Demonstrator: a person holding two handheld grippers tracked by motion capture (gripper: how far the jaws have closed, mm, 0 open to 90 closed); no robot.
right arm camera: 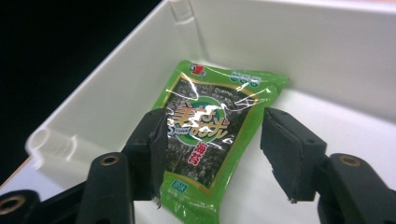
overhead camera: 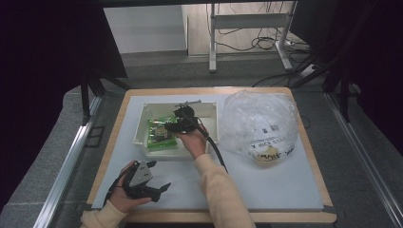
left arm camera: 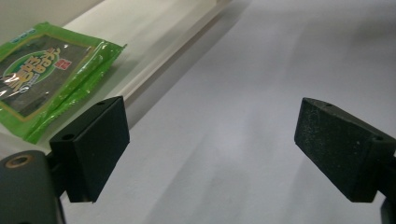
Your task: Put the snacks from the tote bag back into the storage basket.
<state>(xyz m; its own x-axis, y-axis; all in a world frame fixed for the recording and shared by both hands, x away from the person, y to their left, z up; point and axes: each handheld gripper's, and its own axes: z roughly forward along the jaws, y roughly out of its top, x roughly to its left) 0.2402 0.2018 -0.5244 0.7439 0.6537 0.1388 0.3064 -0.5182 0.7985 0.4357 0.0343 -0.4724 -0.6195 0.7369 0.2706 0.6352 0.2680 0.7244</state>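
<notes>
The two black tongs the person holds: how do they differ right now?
The right tongs reach into the white plastic bin, jaws open either side of a green seaweed snack packet. The left tongs sit low over the grey mat outside the bin, jaws wider apart with nothing between. Both are black, hand-held and open.

Cream sleeves (overhead camera: 223,190), black fingers (left arm camera: 93,144), grey three-cornered plate (overhead camera: 139,173), black cable (overhead camera: 216,152)
</notes>
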